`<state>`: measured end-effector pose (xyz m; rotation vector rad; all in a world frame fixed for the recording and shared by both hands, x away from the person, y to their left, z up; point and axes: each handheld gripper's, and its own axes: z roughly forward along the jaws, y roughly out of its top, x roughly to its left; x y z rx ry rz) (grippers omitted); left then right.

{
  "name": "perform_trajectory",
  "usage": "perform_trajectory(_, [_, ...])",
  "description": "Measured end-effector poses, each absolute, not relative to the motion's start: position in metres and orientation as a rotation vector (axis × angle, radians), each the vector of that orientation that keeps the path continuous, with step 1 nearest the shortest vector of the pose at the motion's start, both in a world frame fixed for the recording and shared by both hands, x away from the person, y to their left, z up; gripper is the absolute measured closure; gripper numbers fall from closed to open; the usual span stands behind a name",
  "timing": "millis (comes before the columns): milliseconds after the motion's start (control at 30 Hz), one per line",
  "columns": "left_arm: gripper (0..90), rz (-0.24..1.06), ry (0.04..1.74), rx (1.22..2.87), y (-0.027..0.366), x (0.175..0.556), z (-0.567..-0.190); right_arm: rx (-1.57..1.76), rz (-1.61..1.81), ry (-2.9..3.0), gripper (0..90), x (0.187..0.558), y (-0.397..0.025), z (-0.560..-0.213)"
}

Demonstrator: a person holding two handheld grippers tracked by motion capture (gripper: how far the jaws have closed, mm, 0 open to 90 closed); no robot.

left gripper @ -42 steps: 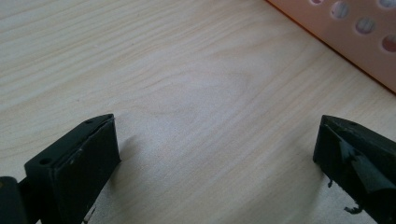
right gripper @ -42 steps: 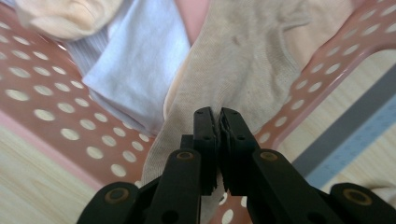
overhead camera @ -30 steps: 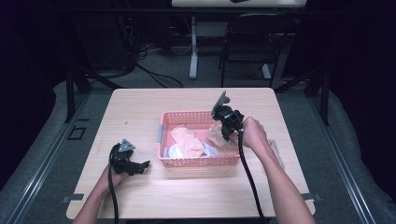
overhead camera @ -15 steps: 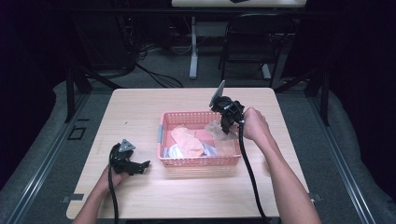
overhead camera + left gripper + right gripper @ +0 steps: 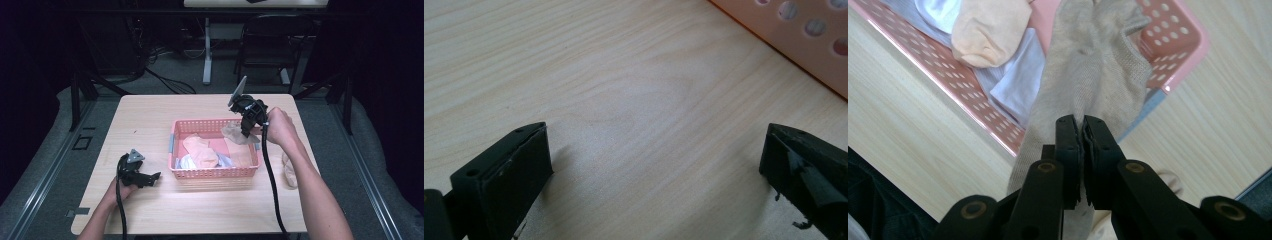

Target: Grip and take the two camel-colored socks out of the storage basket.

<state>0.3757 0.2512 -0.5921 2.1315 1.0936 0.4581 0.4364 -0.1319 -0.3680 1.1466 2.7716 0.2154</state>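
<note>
Clamped tight on the beige sock [image 5: 1083,85], right gripper [image 5: 1081,131] lifting it out, pink basket [image 5: 1168,35] just below the jaws. Next probably carrying sideways to bare table [image 5: 624,100], where left gripper [image 5: 654,165] rests spread wide, holding nothing

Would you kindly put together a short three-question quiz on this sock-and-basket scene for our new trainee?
1. True or false: the right gripper is shut on the beige sock.
2. Multiple choice: where is the left gripper? A) inside the pink basket; B) low over the table, left of the basket, jaws open; C) gripping the peach sock.
3. Fill in: the beige sock hangs over the basket's ____ end, as the high view shows it.

Key: 1. true. 2. B. 3. right.
</note>
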Motion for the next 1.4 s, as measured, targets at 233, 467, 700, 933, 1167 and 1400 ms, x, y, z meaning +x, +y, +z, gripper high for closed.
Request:
perform_trajectory(233, [0.0,0.458,1.094,2.131,0.251,0.376,-0.592,1.195,0.231,2.721,86.1,0.428,-0.159,-0.352])
perform_trajectory(467, [0.0,0.458,1.094,2.131,0.251,0.376,-0.592,1.274,0.249,2.662,86.0,0.419,-0.194,-0.344])
perform_trajectory(700, [0.0,0.458,1.096,2.129,0.251,0.376,-0.592,1.343,0.240,2.619,85.9,0.413,-0.227,-0.346])
perform_trajectory(933, [0.0,0.458,1.096,2.129,0.251,0.376,-0.592,1.436,0.252,2.568,85.9,0.406,-0.261,-0.357])
perform_trajectory(1167, [0.0,0.455,1.096,2.131,0.251,0.375,-0.592,1.503,0.253,2.553,85.9,0.401,-0.285,-0.376])
perform_trajectory(1400, [0.0,0.456,1.096,2.132,0.251,0.375,-0.592,1.581,0.260,2.569,85.9,0.401,-0.300,-0.416])
